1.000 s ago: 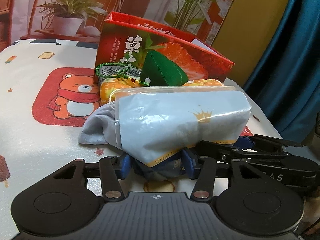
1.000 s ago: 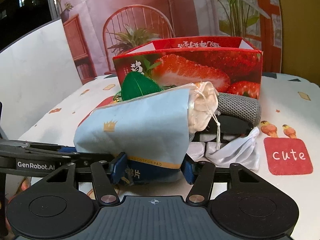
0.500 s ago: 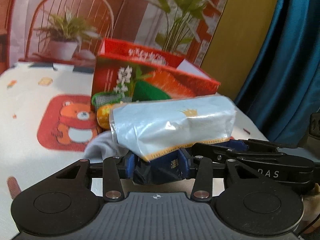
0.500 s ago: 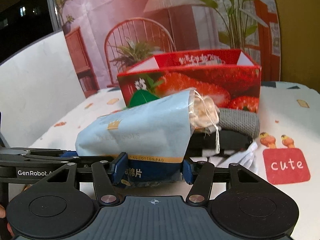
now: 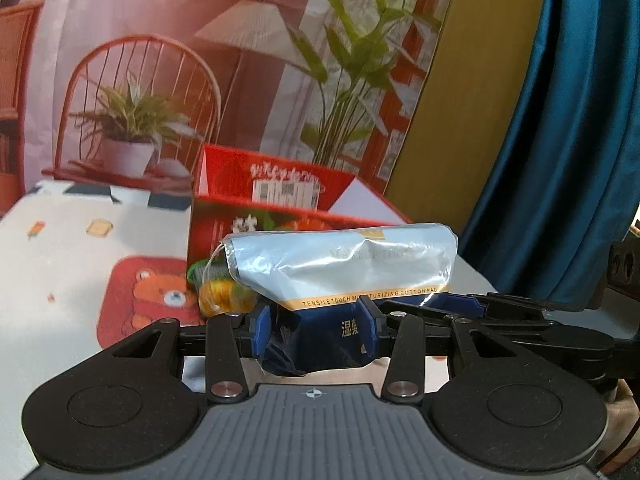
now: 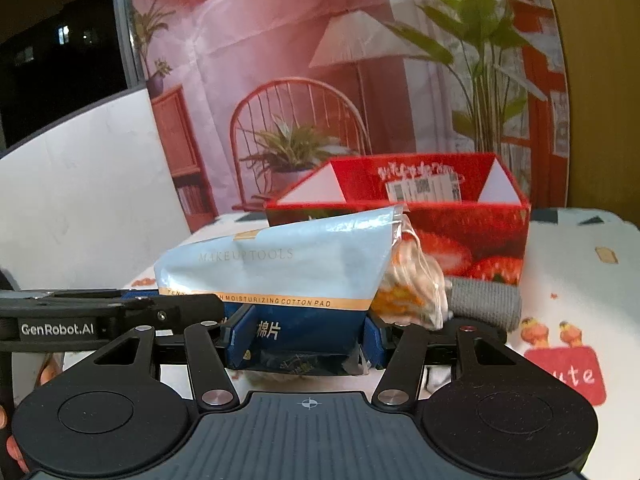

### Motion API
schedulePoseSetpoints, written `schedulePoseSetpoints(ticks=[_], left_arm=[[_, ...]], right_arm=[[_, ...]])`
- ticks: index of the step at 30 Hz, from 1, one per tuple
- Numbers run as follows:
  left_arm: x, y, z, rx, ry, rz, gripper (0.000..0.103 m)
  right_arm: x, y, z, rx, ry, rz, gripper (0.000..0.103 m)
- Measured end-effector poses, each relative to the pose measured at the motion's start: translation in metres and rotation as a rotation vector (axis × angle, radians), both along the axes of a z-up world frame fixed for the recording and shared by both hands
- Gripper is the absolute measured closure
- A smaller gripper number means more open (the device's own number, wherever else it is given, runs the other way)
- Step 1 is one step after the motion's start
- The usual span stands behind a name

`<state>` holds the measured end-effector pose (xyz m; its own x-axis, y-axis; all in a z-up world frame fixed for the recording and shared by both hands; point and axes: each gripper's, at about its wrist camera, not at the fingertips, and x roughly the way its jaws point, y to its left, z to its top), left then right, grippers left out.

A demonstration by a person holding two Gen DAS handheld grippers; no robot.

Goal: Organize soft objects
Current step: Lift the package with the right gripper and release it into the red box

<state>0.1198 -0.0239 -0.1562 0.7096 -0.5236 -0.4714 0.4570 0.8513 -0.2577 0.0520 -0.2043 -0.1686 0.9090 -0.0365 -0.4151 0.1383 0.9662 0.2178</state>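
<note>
Cotton-pad pack (image 5: 340, 268) has come up off the counter (image 5: 72, 248) since a second ago: it then sat low against the pile in front of the strawberry box (image 5: 276, 204), and now its top edge is level with that box's front rim. You hold it from both ends, left hand-held gripper (image 5: 316, 322) clamped on its dark blue lower end and right hand-held gripper (image 6: 306, 338) clamped on the same band (the left tightened slightly during the lift and has settled). The orange plush (image 5: 222, 296) and grey knit roll (image 6: 486, 302) remain on the counter in front of the box. Judging by the height gained, you can likely carry the pack over the rim next.
</note>
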Motion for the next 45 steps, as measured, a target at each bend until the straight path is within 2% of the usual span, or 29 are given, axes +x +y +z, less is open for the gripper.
schedulePoseSetpoints(ticks=[6,15,28,33,36,39,45], left_arm=[[0.008,0.001,0.022,-0.005,-0.042,0.004,0.057],[0.046,-0.009,0.048,-0.025,-0.082,-0.001,0.057],[0.138,-0.037,0.066,-0.024,-0.089,-0.011,0.057],[0.177,-0.045,0.056,-0.020,-0.061,-0.012,0.056],[0.201,-0.051,0.042,-0.012,-0.006,-0.010,0.056],[0.224,-0.058,0.024,0.002,0.055,-0.013,0.056],[0.257,-0.074,-0.011,0.048,0.175,-0.040,0.056]], right_arm=[[0.010,-0.004,0.027,-0.004,-0.033,0.012,0.052],[0.041,-0.024,0.061,-0.010,-0.075,0.017,0.052],[0.112,-0.081,0.089,-0.037,-0.090,0.003,0.052],[0.146,-0.104,0.090,-0.043,-0.059,0.005,0.051],[0.167,-0.118,0.082,-0.035,-0.024,0.005,0.051],[0.184,-0.133,0.066,-0.014,0.023,0.001,0.050],[0.208,-0.164,0.027,0.089,0.143,-0.028,0.050]])
